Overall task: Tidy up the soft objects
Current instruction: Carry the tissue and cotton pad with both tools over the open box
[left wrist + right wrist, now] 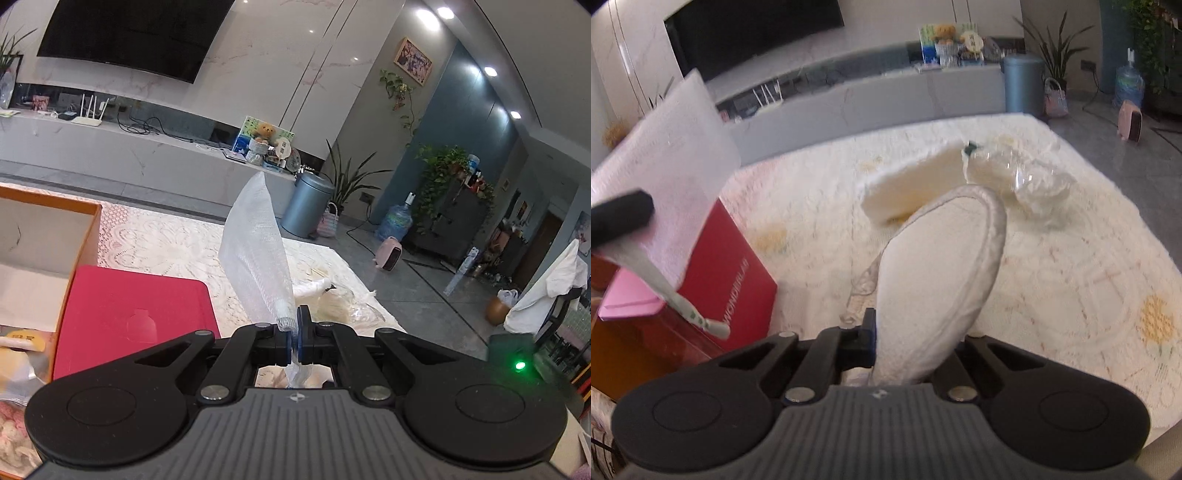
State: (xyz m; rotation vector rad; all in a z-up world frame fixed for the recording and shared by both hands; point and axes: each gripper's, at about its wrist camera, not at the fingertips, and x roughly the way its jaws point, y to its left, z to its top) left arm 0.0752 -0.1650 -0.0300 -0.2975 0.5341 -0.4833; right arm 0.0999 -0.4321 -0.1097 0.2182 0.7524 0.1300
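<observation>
Slipper (938,280), white and terry, is clamped in my right gripper (908,347) right of the red box (738,295), while my left gripper (295,332) pinches what looks like a plastic bag (255,251).

Background, non-task items only. Large dark TV (129,33) is mounted on a marble-look wall above a long grey console (110,147). On the console: white router (88,114) with upright antennas, tangle of black cables (147,125), teddy bear (263,132) among small ornaments. Blue-grey lidded bin (308,203) stands on the floor at the console's end, a spiky-leaved plant (347,177) just behind it. Blue water jug (397,218) and pink heater (388,254) sit near each other. Framed picture (413,61) hangs on the wall.
</observation>
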